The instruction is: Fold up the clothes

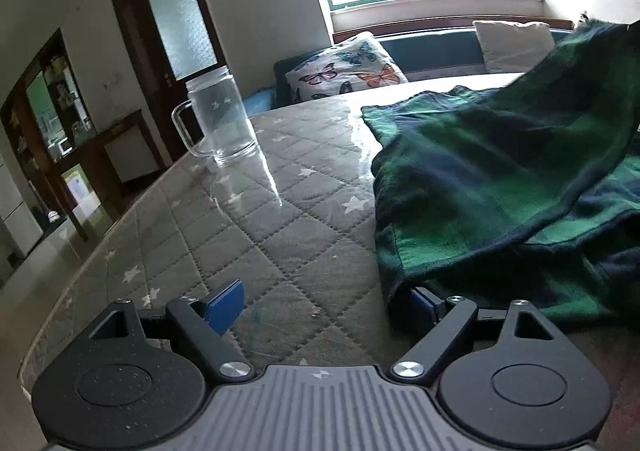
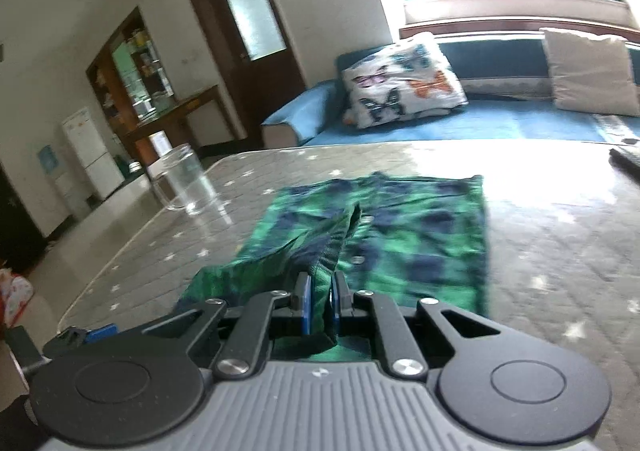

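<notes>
A green and navy plaid garment [image 2: 420, 239] lies on the glass-topped quilted table [image 2: 552, 235]. My right gripper [image 2: 320, 303] is shut on a fold of this garment and holds it up off the table, so the cloth rises in a ridge toward the jaws. In the left wrist view the same garment [image 1: 500, 179] fills the right side, with one part lifted high at the upper right. My left gripper [image 1: 324, 301] stands open low over the table; its right finger is tucked under the garment's near edge, and its left finger [image 1: 226, 305] is bare.
A clear glass mug [image 1: 224, 119] stands on the table's left part, also in the right wrist view as the mug [image 2: 182, 179]. Behind the table is a blue sofa [image 2: 440, 127] with a butterfly pillow [image 2: 400, 79] and a white pillow [image 2: 592, 71]. A dark object [image 2: 626, 161] lies at the table's right edge.
</notes>
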`<action>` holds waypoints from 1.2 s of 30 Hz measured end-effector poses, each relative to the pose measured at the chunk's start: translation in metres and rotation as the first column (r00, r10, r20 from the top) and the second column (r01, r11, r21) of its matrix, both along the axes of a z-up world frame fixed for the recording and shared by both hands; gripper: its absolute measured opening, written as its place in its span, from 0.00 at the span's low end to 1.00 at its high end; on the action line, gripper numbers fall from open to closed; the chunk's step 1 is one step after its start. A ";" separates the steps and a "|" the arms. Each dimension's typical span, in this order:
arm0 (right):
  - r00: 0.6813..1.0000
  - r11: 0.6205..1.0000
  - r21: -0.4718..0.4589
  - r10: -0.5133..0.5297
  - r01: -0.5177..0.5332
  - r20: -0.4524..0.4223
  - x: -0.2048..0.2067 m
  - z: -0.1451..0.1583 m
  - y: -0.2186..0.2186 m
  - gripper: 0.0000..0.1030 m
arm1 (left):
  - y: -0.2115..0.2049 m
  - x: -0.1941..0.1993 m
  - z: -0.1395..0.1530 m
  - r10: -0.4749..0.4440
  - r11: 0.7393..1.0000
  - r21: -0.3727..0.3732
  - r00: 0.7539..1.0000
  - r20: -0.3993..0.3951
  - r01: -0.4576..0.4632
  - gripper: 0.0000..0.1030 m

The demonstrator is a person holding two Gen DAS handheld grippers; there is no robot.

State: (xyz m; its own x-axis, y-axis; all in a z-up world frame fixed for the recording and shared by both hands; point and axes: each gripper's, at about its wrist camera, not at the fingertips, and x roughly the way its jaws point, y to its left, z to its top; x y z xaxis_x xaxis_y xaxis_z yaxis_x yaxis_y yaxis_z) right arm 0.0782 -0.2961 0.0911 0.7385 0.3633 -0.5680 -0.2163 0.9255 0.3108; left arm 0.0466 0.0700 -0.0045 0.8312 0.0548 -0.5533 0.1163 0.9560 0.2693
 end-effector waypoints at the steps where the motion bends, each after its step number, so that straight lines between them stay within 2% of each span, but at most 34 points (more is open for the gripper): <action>1: 1.000 1.000 -0.003 -0.015 0.015 -0.005 -0.002 -0.001 -0.006 0.09 | -0.001 -0.001 0.000 -0.006 1.000 0.006 1.000 0.001 0.006 0.85; 5: 0.997 0.998 -0.023 -0.059 0.058 -0.040 -0.007 -0.016 -0.021 0.09 | -0.006 -0.006 0.000 -0.024 0.999 0.035 1.000 0.009 0.023 0.86; 9: 0.991 0.997 -0.038 -0.078 0.074 -0.108 -0.004 -0.048 -0.027 0.09 | -0.009 -0.008 -0.003 -0.017 0.997 0.072 1.000 0.019 0.015 0.86; 18: 0.979 0.995 -0.036 -0.098 0.093 -0.180 -0.012 -0.087 -0.034 0.09 | -0.002 -0.011 0.000 -0.021 0.998 0.064 1.000 -0.005 0.022 0.86; 22: 0.972 0.994 -0.064 -0.105 0.093 -0.211 -0.013 -0.095 -0.036 0.16 | 0.006 -0.016 0.008 -0.036 0.998 0.058 0.999 -0.015 0.037 0.86; 27: 0.982 0.989 -0.111 -0.117 0.101 -0.149 -0.016 -0.077 -0.041 0.16 | 0.022 -0.024 0.029 -0.042 0.998 0.052 0.999 0.019 0.041 0.86; 31: 0.991 0.989 -0.118 -0.097 0.085 -0.095 -0.007 -0.067 -0.034 0.16 | 0.020 -0.014 0.043 -0.053 0.998 0.033 0.997 0.054 0.051 0.84; 33: 0.994 0.991 -0.119 -0.074 0.064 -0.084 0.000 -0.067 -0.026 0.16 | 0.011 -0.005 0.048 -0.077 0.997 -0.002 0.995 0.058 0.078 0.79; 36: 0.996 0.991 -0.130 -0.035 0.024 -0.080 0.011 -0.072 -0.010 0.16 | -0.009 0.015 0.050 -0.128 0.991 -0.040 0.990 0.057 0.130 0.66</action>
